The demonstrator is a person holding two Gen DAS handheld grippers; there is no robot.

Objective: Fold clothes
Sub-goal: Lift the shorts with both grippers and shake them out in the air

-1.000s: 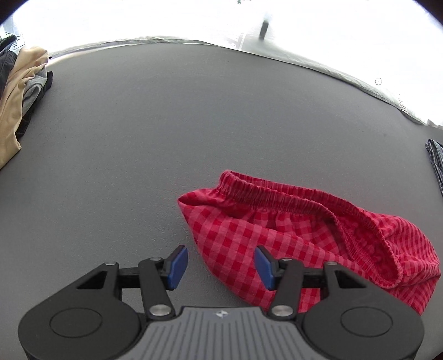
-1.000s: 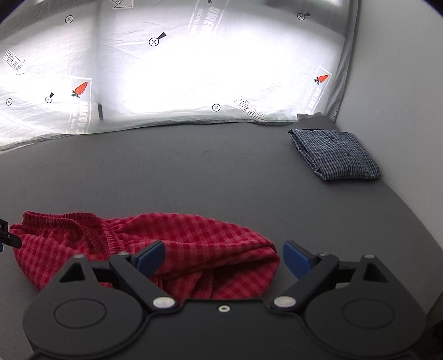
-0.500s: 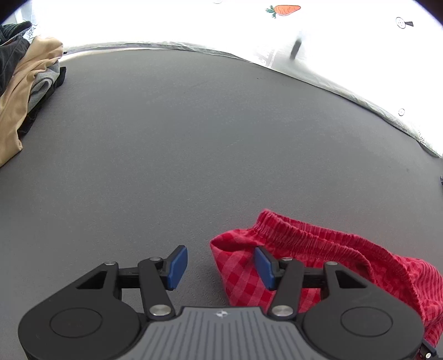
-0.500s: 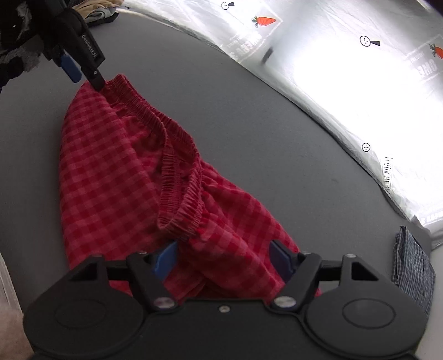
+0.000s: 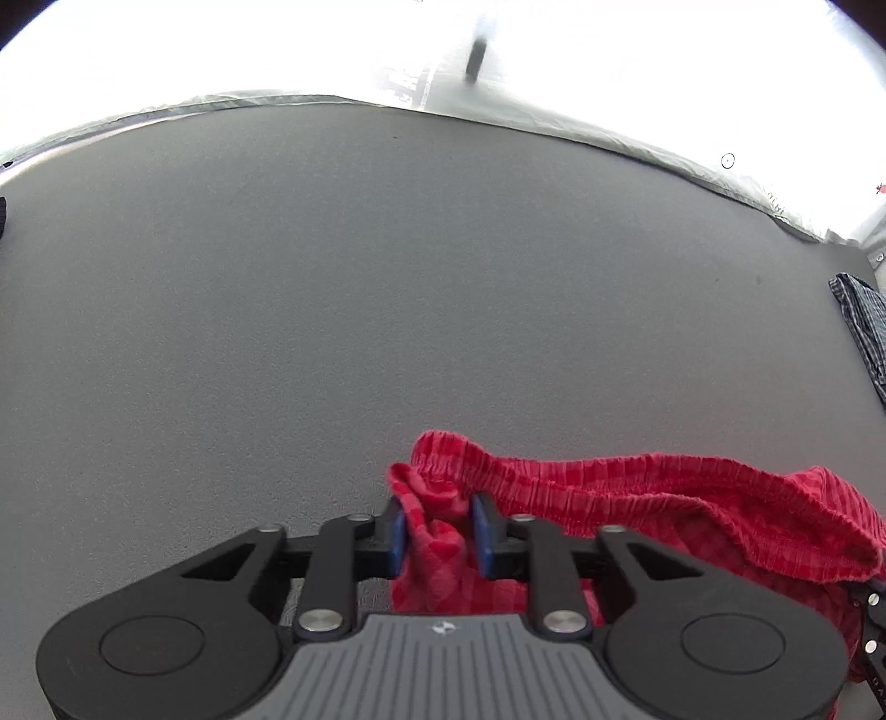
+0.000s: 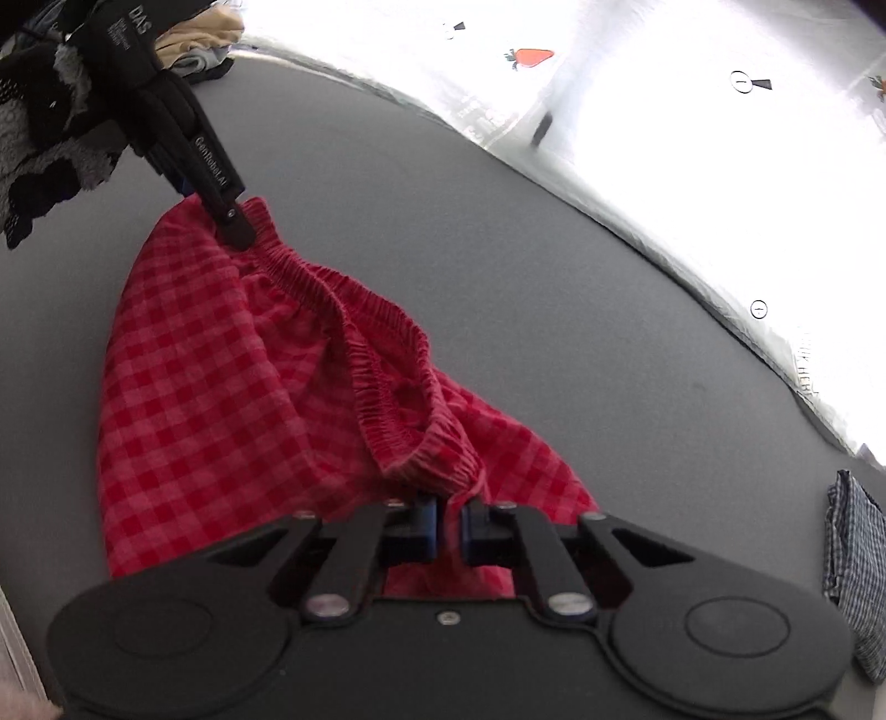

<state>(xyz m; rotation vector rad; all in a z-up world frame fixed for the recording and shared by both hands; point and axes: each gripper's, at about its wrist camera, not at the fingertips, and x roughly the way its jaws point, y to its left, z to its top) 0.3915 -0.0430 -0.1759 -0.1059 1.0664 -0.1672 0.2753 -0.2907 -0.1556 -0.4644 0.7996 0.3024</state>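
Red checked shorts [image 5: 664, 487] lie crumpled on the grey table top [image 5: 387, 277]. My left gripper [image 5: 437, 526] is shut on a bunched corner of the waistband, the cloth pinched between its blue pads. In the right wrist view the shorts [image 6: 221, 387] spread from that left gripper [image 6: 237, 232] at the far waistband corner down to my right gripper [image 6: 449, 526]. The right jaws are closing, and the near waistband edge is squeezed between the pads. The elastic waistband sags open between the two grips.
A folded blue checked garment [image 6: 853, 565] lies at the table's right edge, also at the right rim [image 5: 864, 327]. A pile of clothes [image 6: 205, 50] sits at the far left. A fuzzy black-and-white sleeve [image 6: 39, 127] holds the left gripper. A bright white printed sheet [image 6: 664, 138] lies beyond the table.
Both grippers went from open to closed on the shorts' waistband. The left one moved up to the waistband corner; the right one rolled and dropped onto the near waistband edge.
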